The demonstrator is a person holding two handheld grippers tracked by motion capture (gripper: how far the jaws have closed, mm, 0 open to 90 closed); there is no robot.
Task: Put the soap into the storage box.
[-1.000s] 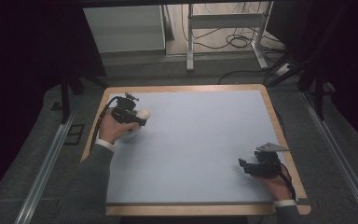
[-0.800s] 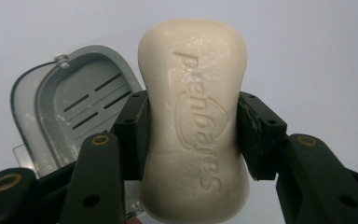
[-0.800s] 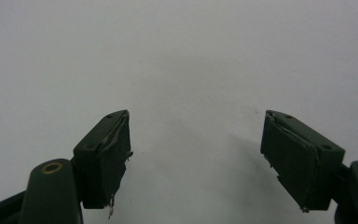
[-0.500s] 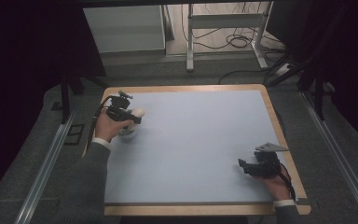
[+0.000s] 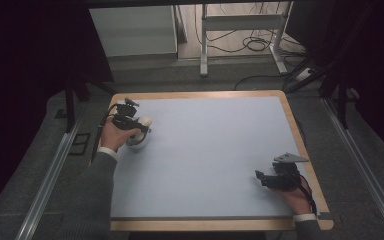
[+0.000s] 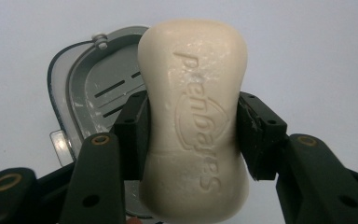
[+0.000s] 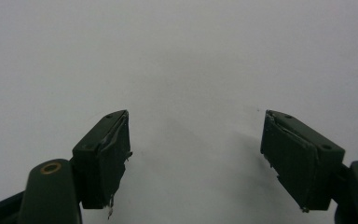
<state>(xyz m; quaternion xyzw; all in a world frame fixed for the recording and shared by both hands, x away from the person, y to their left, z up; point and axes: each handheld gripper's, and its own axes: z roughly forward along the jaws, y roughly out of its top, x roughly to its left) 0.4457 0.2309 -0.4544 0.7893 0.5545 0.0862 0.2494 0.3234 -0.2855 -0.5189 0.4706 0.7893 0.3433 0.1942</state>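
Observation:
A cream bar of soap [image 6: 193,116] with embossed lettering is clamped between the pads of my left gripper [image 6: 191,135], which is shut on it. Right behind and under the soap lies a grey slotted soap dish [image 6: 95,88]. In the high view the left gripper [image 5: 139,126] holds the soap [image 5: 145,121] just above the dish [image 5: 137,141] near the mat's far left. My right gripper [image 5: 261,179] rests at the near right of the mat; its jaws stand wide apart with nothing between them, as the right gripper view [image 7: 196,158] shows.
A pale blue mat [image 5: 210,155] covers the wooden table [image 5: 307,150]. Metal rails run along both sides of the table. A white cabinet [image 5: 130,30] and a desk frame with cables [image 5: 245,30] stand on the floor beyond the far edge.
My left hand has carried the soap toward the near left and a little down, over the dish. The right hand has stayed put.

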